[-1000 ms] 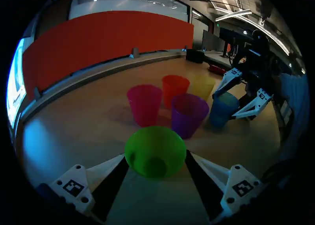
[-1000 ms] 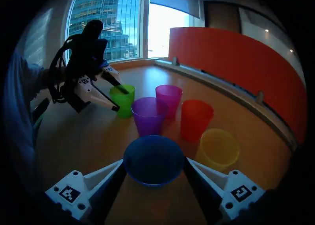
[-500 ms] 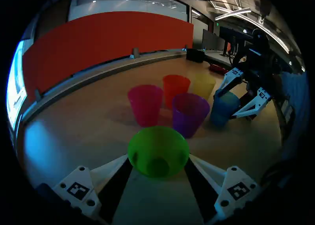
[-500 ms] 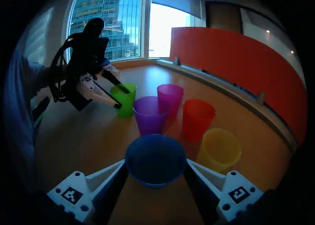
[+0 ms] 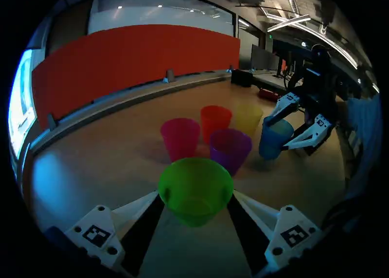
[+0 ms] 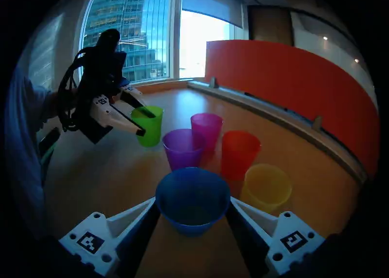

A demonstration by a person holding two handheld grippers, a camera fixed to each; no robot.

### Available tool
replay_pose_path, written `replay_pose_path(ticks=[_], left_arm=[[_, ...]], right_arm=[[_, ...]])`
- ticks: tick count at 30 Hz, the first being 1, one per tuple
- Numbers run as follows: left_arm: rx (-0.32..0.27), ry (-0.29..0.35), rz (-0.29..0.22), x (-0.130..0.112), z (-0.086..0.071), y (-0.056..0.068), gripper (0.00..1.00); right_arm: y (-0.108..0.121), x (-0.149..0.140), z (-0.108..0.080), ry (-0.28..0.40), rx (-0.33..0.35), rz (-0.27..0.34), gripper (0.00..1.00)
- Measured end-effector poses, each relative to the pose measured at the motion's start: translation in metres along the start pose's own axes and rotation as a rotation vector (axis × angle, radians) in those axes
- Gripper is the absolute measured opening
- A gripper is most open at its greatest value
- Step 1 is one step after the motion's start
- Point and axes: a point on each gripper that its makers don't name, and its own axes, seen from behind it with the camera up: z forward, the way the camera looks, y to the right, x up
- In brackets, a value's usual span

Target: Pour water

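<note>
**Two tools, two cups, both gripped**

Left tool [image 5: 195,195] first: its two white fingers press on either side of the green cup [image 5: 196,189], clamped on it just under the rim, mouth up and facing the camera. Over to the right tool [image 6: 192,202], and it's the same picture: both fingers squeezed against the blue cup [image 6: 192,200], upright. Whether either cup has water in it, I cannot tell.

Moving outward in the left gripper view, the purple cup [image 5: 229,149] stands just beyond the green one, with the pink cup [image 5: 180,138] to its left. The orange cup [image 5: 216,122] and the yellow cup [image 5: 248,118] stand side by side farther back. All four are upright and bunched close on the wooden table [image 5: 97,171]. At the right of that cluster sits the blue cup in the other tool, leaning a touch.

In the right gripper view the green cup sits far left, beyond the purple one. A long red panel [image 5: 121,59] runs along the table's far edge, and tall windows [image 6: 146,34] look out on towers.
</note>
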Motion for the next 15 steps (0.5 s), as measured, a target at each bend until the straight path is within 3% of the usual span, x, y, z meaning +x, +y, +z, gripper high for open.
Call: replay_pose_path(ticks=[15], left_arm=[[0.047,0.15,0.019,0.055,-0.049,0.014,0.85]], right_arm=[[-0.007,0.063,-0.047,0.135,-0.057,-0.023,0.89]])
